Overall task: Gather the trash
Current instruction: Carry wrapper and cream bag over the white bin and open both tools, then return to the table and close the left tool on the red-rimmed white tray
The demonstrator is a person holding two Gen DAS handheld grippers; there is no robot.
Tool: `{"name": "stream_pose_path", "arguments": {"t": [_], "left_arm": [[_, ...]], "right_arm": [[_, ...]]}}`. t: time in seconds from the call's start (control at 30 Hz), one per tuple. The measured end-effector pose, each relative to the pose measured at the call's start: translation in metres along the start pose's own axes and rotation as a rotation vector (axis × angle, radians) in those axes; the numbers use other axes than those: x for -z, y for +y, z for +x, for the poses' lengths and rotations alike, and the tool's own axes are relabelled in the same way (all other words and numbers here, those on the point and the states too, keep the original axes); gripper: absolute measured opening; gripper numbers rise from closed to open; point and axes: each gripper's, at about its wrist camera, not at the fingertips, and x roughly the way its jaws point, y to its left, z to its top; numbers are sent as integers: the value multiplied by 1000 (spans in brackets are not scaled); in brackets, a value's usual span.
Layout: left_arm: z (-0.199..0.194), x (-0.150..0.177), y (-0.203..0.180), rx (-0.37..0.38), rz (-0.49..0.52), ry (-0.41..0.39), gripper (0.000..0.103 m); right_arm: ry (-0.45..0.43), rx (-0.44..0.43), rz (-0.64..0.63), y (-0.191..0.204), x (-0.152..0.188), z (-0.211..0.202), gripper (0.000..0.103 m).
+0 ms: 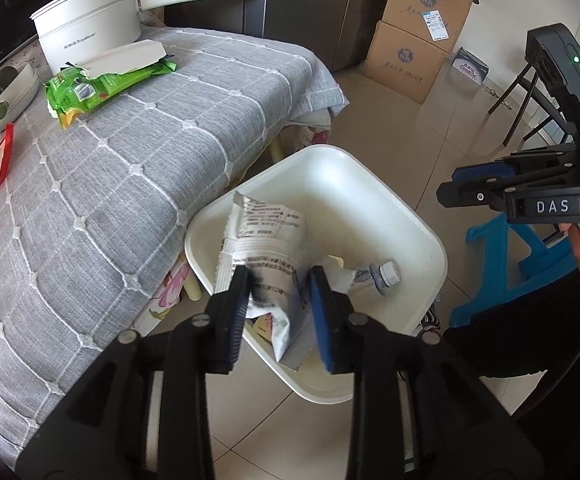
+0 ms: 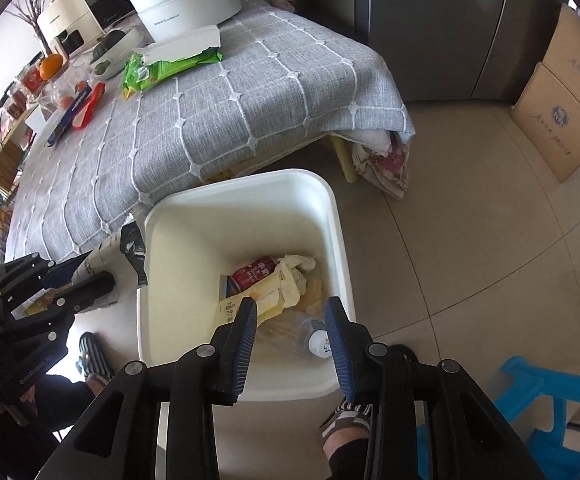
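Collection is partly done: the white square plastic bin (image 2: 342, 240) already holds refuse, the left gripper (image 1: 278, 304) clamps a crumpled silver-white printed wrapper (image 1: 266, 248) above it, the right gripper (image 2: 292, 334) gapes empty, and a green snack packet (image 1: 102, 86) remains on the tabletop beyond the bin.

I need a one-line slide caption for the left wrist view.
Left tongs hold a crumpled wrapper over the white bin beside the table.

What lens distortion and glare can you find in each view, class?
Left wrist view: the grey quilted tablecloth's grid bows outward, with dark corner vignetting. Right wrist view: the beige floor tiles' joints curve, and window glare blows out the left edge behind the orange fruit.
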Motion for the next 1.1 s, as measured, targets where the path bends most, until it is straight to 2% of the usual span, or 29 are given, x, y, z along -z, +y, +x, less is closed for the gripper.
{"name": "stream_pose_path", "arguments": {"t": [0.03, 0.1, 0.17, 0.2, 0.37, 0.63, 0.93, 1.1], "left_arm": [[0, -1, 1, 1, -5, 2, 39], [-3, -3, 3, -6, -18, -3, 62], [-8, -4, 6, -20, -35, -20, 74], [-10, -4, 8, -23, -42, -24, 76], [-18, -5, 18, -63, -65, -31, 83], [-33, -1, 50, -130, -146, -43, 86], [-59, 3, 106, -217, -261, -83, 89], [-65, 1, 143, -287, -291, -73, 89]], "right_arm": [[-3, 1, 7, -1, 0, -1, 42], [-10, -6, 19, -3, -1, -1, 49], [-17, -11, 26, -3, -2, -3, 53], [-20, -11, 27, -3, -2, -4, 55], [-30, -14, 26, 2, -5, -6, 58], [-46, -7, 14, 15, -13, -7, 67], [-80, 11, -36, 49, -34, -10, 75], [-112, 4, -83, 79, -55, -13, 77]]}}
